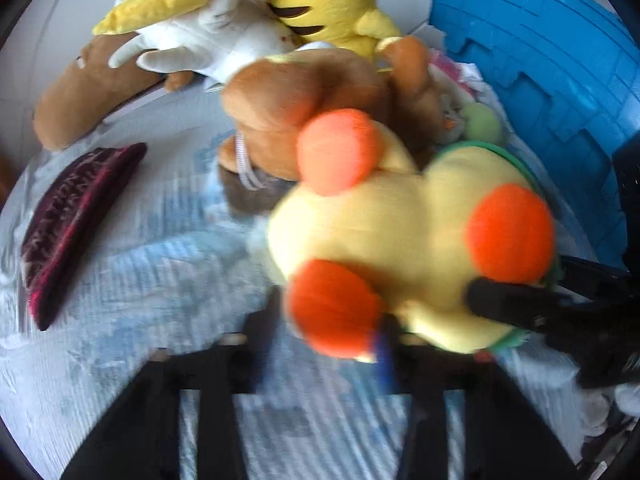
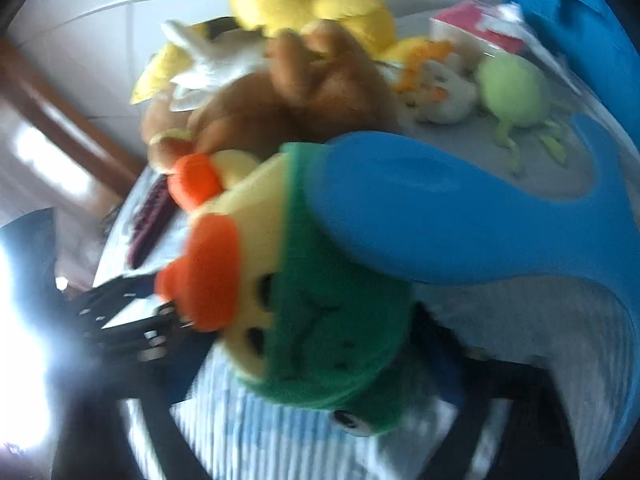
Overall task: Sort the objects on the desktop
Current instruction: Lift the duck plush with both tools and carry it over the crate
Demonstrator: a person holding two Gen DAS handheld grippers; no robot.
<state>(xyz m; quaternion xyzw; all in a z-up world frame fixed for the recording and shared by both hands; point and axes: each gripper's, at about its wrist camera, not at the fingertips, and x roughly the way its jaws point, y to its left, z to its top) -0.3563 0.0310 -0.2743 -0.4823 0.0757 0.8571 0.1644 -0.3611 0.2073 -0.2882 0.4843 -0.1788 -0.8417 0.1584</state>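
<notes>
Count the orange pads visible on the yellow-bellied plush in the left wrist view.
3: one at the upper left, one at the right, one at the lower left. A fourth may be hidden.

Motion blur smears the turtle plush (image 2: 320,320), hiding both jaws' contact.

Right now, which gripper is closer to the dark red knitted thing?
Left. The left gripper is on the same side of the turtle plush as the dark red knitted thing; the right gripper is on the plush's far side.
</notes>
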